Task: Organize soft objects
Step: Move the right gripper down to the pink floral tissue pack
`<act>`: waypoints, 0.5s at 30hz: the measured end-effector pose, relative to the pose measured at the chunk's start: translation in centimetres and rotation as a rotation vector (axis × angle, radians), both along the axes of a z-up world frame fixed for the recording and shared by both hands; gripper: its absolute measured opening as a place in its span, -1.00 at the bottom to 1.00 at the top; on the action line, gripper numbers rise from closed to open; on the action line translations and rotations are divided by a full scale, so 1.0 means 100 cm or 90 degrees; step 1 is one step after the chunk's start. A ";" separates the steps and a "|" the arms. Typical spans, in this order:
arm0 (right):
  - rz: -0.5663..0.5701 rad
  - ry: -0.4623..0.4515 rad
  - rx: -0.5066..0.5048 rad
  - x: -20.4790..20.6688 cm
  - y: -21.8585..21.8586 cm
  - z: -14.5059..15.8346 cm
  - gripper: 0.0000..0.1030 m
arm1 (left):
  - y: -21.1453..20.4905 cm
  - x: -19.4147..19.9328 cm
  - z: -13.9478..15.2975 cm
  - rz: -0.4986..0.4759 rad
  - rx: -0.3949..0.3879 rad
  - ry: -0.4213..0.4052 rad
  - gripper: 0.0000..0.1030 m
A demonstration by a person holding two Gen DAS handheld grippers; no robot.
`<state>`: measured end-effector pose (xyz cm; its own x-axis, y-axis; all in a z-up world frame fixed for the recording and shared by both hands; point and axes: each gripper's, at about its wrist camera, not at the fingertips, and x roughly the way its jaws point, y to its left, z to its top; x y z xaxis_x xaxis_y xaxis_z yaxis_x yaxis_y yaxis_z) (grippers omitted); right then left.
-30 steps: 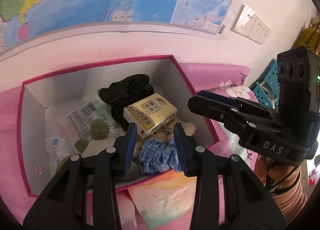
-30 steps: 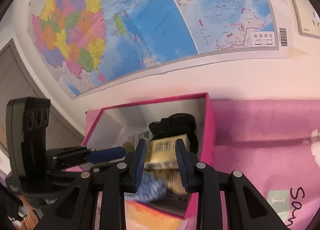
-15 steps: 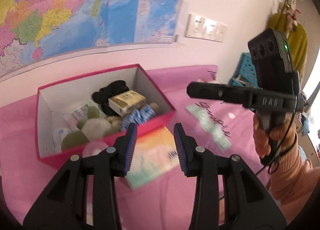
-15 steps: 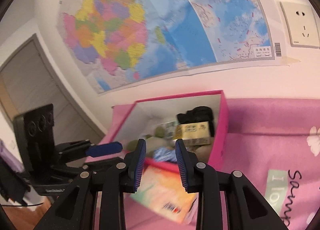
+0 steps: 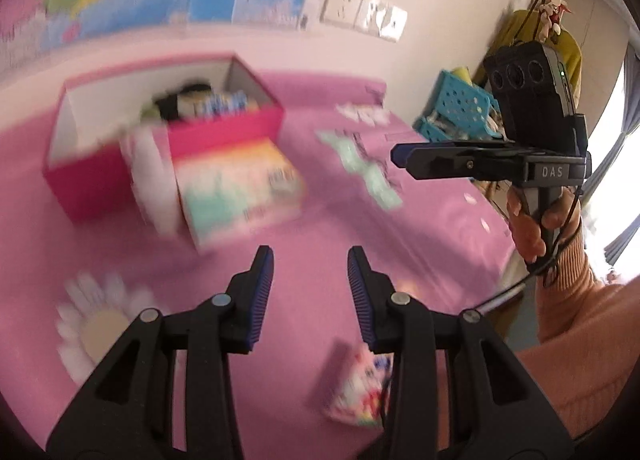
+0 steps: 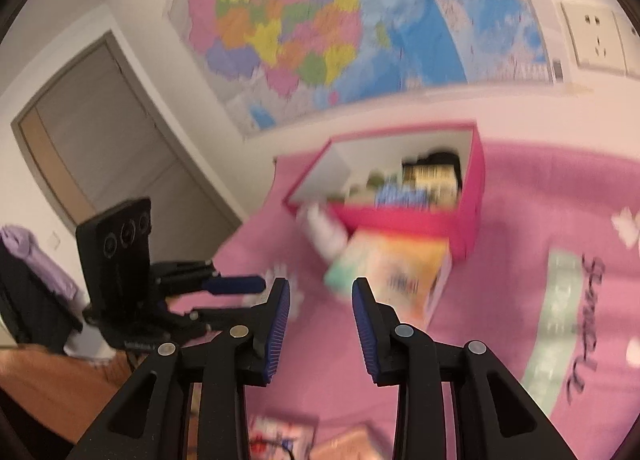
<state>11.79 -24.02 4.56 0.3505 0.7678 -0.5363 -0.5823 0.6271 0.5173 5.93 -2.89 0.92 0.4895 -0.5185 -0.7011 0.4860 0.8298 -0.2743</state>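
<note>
Across the pink bedspread (image 5: 320, 220), which fills most of both views, motion blur smears nearly everything, so printed flowers and lettering on the cloth cannot be read. On the wall at twelve o'clock hangs a large coloured map (image 6: 320, 28); its text is too soft to make out, and its upper edge is cut off by the lens.

Next in size is the magenta box (image 5: 224, 132), open at the top, with white inner walls and straight cardboard-like sides. It stands at about ten o'clock in the left wrist view and at one o'clock in the right wrist view (image 6: 404, 220). Inside lie the soft objects (image 6: 416, 188): something black, something blue checked, a yellowish pack and greenish lumps, all heaped toward one end. Their outlines melt together and I cannot separate them well.

Leaning against the box front is a flat pastel pack (image 5: 236, 188), glossy, with a white bundle (image 5: 150, 176) just beside it. A small colourful packet (image 5: 360, 392) lies at six o'clock, partly hidden behind one finger.

At two o'clock stands a turquoise perforated basket (image 5: 460, 108), half covered by the other tool.

The left gripper (image 5: 310, 296) has its ribbed blue pads apart, nothing between them, over bare cloth. The right gripper (image 6: 320, 324) is the same: pads apart and empty, held by a hand (image 5: 536, 220) in a peach knitted sleeve.
</note>
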 end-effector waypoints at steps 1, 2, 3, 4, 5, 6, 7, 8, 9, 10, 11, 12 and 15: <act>0.007 0.009 -0.009 -0.005 0.002 -0.005 -0.35 | 0.000 -0.004 -0.006 -0.004 -0.006 0.018 -0.22; 0.014 0.017 -0.018 -0.010 0.004 -0.012 -0.35 | 0.000 -0.010 -0.016 -0.007 -0.004 0.039 -0.22; 0.023 0.028 -0.026 -0.013 0.006 -0.018 -0.35 | -0.001 -0.014 -0.021 -0.007 0.000 0.049 -0.22; 0.033 0.041 -0.036 -0.018 0.010 -0.026 -0.35 | -0.001 -0.019 -0.029 -0.007 0.003 0.063 -0.22; 0.042 0.053 -0.046 -0.022 0.013 -0.033 -0.35 | 0.000 -0.023 -0.035 -0.007 0.002 0.079 -0.22; 0.054 0.067 -0.054 -0.026 0.016 -0.041 -0.35 | 0.000 -0.027 -0.041 -0.006 0.000 0.094 -0.22; 0.063 0.077 -0.060 -0.030 0.019 -0.048 -0.35 | 0.000 -0.029 -0.046 -0.005 0.004 0.103 -0.22; 0.077 0.088 -0.068 -0.034 0.024 -0.056 -0.35 | 0.001 -0.033 -0.053 -0.002 0.010 0.116 -0.22; 0.085 0.095 -0.072 -0.036 0.026 -0.061 -0.35 | 0.002 -0.035 -0.057 0.001 0.007 0.130 -0.22; 0.095 0.107 -0.078 -0.040 0.031 -0.069 -0.35 | 0.003 -0.036 -0.060 0.001 0.001 0.142 -0.22; 0.100 0.115 -0.081 -0.042 0.033 -0.075 -0.35 | 0.005 -0.039 -0.065 0.001 -0.012 0.162 -0.22; 0.108 0.127 -0.081 -0.044 0.037 -0.082 -0.35 | 0.006 -0.041 -0.068 0.000 -0.015 0.171 -0.22; 0.136 0.151 -0.083 -0.056 0.047 -0.099 -0.35 | 0.007 -0.050 -0.074 -0.006 -0.016 0.190 -0.22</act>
<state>6.14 -19.30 -5.37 0.0432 0.7296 -0.6825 -0.5814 0.5739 0.5767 0.92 -2.22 -6.50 0.2588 -0.5414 -0.7999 0.3881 0.8167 -0.4272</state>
